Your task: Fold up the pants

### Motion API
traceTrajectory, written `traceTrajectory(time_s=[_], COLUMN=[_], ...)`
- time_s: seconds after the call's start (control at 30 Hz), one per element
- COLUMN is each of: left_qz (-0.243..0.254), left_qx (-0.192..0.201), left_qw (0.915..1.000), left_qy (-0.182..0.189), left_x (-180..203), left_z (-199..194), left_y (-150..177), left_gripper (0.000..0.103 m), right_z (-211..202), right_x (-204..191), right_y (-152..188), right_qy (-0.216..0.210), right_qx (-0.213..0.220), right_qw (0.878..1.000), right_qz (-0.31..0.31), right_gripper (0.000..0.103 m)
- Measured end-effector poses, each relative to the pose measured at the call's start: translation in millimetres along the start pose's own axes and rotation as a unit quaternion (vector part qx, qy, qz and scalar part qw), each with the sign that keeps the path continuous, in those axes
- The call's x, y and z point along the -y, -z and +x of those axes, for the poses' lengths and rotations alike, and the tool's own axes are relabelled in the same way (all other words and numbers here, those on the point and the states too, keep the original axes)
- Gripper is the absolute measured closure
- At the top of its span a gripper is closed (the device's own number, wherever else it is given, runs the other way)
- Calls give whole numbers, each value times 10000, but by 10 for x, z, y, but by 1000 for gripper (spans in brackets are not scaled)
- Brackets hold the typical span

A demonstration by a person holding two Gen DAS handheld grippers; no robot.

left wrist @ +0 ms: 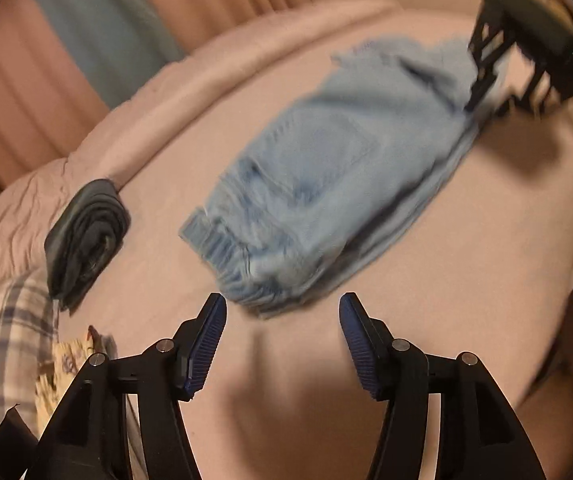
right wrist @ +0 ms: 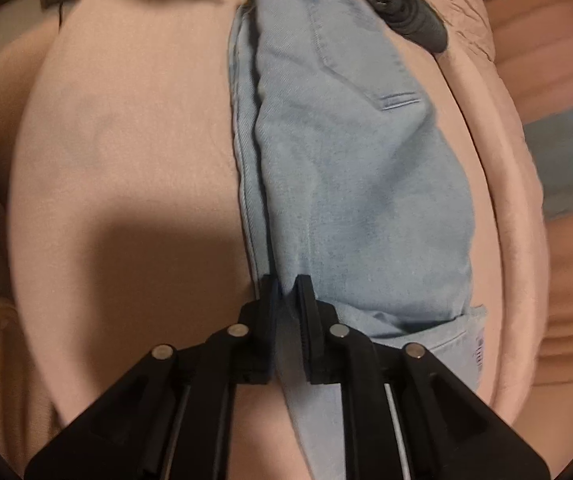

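The light-blue jeans (right wrist: 350, 152) lay folded lengthwise on the pink bed (right wrist: 126, 140), running from 6 o'clock to 12 o'clock in the right wrist view, elastic waistband at the far end; a back pocket faced up, and a lower layer of denim showed along the 9 o'clock edge.

The right gripper (right wrist: 286, 292) stood at the near end of the jeans, its jaws narrow, with a fold of denim between the pads; the cloth ran on beneath the gripper toward 6 o'clock; whether the pads pressed firmly could not be told for certain, though the fabric appeared pinched.

The left gripper (left wrist: 282, 316) hovered over bare bed cover, jaws apart at medium width, nothing between them; the waistband of the jeans lay just beyond the fingertips toward 12 o'clock; the picture was blurred.

In the left wrist view, a rolled dark garment (left wrist: 86, 240) lay at 9 o'clock of the jeans, apart from them; a plaid cloth (left wrist: 6, 336) sat near the frame edge at 8 o'clock.
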State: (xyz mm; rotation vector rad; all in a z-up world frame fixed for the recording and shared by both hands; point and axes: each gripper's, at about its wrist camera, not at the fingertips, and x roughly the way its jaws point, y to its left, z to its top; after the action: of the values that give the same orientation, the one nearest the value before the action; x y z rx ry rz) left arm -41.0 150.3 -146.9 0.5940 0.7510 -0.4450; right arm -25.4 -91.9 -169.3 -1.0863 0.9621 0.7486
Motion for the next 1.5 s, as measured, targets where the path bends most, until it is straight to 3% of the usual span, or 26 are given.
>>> traceTrajectory(time_s=[0.03,0.1,0.17,0.27,0.33,0.43,0.5,0.53,0.57,0.6,0.67,0.73,0.77,0.83,0.87,0.93,1.0,1.13,1.23,1.37,1.43,1.5], left_qz=[-163,-545,-872,-1104,-1126,-1114,-887,-977,-1167,-1212,-1348,-1544,-1556,-1464,-1423,-1389,-1500,-1796,-1934,-1705,-1597,-1505], left_qx=[171,556,871,1024,752,26,-439,-282,-141,-225,-427,-353,-209,45,83,120,150,43,-64,-159,-201,-196], left_qw=[9997,9968,9920,9870,9892,9916,9926,9925,9904,9891,9850,9809,9804,9790,9782,9751,9671,9568,9519,9624,9665,9701], left_qy=[91,194,284,560,553,658,697,672,721,808,993,1130,1194,1417,1510,1724,2049,2284,2377,2109,2000,1893], left_x=[-18,-20,16,172,329,546,714,742,718,693,606,551,561,640,701,842,985,1132,1272,1444,1498,1519], left_z=[-66,-157,-115,175,482,922,1121,1108,1063,1061,1027,927,855,755,751,819,949,1232,1388,1448,1487,1491], left_y=[-64,-265,-513,-863,-1027,-1035,-877,-794,-753,-758,-836,-931,-995,-1169,-1241,-1425,-1610,-1903,-2014,-2044,-2086,-2081], left_gripper=[43,30,28,28,28,28,28,28,29,29,29,29,29,28,25,22,22,22,22,23,33,53], right_z=[-58,-226,-393,-452,-290,44,313,351,307,293,258,139,69,-111,-187,-201,-16,466,880,1324,1478,1612], right_x=[50,185,348,698,908,925,744,664,606,611,745,960,1044,1366,1613,1961,2400,2893,3119,3331,3363,3354], right_y=[21,55,56,12,-3,56,186,239,304,336,402,498,541,682,804,964,1098,1115,906,778,695,668], right_qy=[-133,-375,-478,-520,-527,-641,-838,-767,-642,-697,-1063,-1420,-1417,-1203,-1046,-757,-322,-352,-133,-116,111,274], right_qx=[95,401,784,1050,919,378,-242,-232,82,156,272,518,660,996,1211,1277,859,271,-233,-861,-1224,-1517], right_qw=[9997,9960,9891,9727,9625,9587,9590,9606,9601,9577,9411,9206,9160,9004,8841,8632,8424,8127,8188,8156,8239,8306], right_qz=[178,702,1149,2002,2499,2744,2695,2662,2720,2789,3199,3599,3696,4062,4390,4825,5310,5809,5734,5721,5532,5351], right_gripper=[75,59,60,62,80,79,80,80,80,80,78,72,69,52,48,40,38,39,39,39,45,63])
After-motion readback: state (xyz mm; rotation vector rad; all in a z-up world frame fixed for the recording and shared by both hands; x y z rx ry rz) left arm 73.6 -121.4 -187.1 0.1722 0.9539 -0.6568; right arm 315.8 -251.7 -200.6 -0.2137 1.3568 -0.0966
